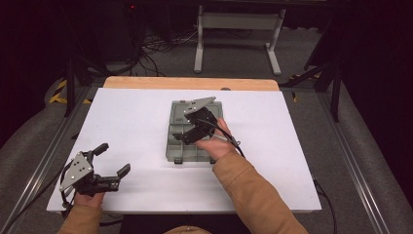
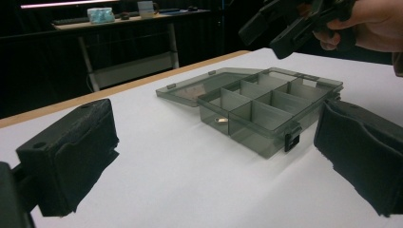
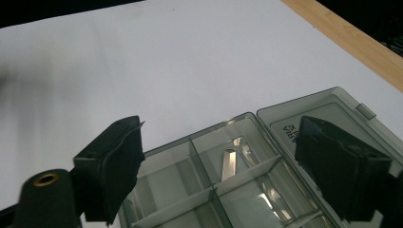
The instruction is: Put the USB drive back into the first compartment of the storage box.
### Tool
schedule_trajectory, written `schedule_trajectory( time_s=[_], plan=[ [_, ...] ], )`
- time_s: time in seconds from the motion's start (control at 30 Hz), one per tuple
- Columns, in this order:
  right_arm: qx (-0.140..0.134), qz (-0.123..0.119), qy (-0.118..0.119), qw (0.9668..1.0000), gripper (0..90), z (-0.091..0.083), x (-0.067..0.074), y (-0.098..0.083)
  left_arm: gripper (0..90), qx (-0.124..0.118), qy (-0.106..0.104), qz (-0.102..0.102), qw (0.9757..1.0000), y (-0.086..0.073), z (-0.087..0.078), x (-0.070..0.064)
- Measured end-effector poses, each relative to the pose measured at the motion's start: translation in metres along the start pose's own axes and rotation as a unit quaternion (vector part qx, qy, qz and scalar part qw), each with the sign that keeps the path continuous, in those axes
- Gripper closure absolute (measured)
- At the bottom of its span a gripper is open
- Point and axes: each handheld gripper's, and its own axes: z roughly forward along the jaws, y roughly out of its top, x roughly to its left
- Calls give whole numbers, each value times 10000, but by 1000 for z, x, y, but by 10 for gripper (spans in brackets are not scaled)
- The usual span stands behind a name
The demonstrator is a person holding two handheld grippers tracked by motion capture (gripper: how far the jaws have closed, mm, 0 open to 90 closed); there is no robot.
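Observation:
A grey see-through compartment box point(image 1: 171, 146) lies mid-table with its lid point(image 1: 182, 109) folded flat on the far side. A small shiny metal strip point(image 3: 229, 164) rests in one compartment, and it is also seen as a metal strip point(image 2: 220, 120) through the box wall. My right gripper point(image 1: 187, 135) hovers over the box, open, its pads point(image 3: 114, 166) spread on either side of that compartment with nothing between them. My left gripper point(image 1: 113, 160) rests near the table's front left corner, open and empty, and points at the box point(image 2: 266, 109). The right gripper point(image 2: 290, 23) hangs above the box.
The white table top point(image 1: 126, 122) has a wooden strip point(image 1: 190, 83) along its far edge. Metal rails run along both sides. Beyond the table stand a white frame point(image 1: 238, 29) and floor cables point(image 1: 160, 46). A far desk point(image 2: 100, 19) holds small items.

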Motion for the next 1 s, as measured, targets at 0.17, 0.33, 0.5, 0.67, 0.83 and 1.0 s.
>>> schedule_trajectory(
  time_s=[0.17, 0.33, 0.5, 0.67, 0.83, 1.0],
  plan=[
    [-83, -63, -22, 9999, 91, -10, 6, -1, 11, 6, -14, 7, 10000, 0, 0, 0],
    [-168, -93, -29, 9998, 58, -21, 12, -3, 12, 21, 2, 4, 10000, 0, 0, 0],
    [-273, -130, -29, 9995, 52, -34, 18, -8, 12, 24, 1, 2, 10000, 0, -1, -1],
    [-463, -149, -96, 9988, 47, -50, 22, -14, 12, 37, 11, 12, 10000, 0, -1, -1],
    [-523, -160, -147, 9984, 45, -63, 25, -21, 12, 15, 0, 13, 10000, 0, 0, -1],
    [-608, -112, -252, 9978, 44, -77, 26, -33, 12, 18, 2, 13, 10000, 0, 0, -1]
  ],
)
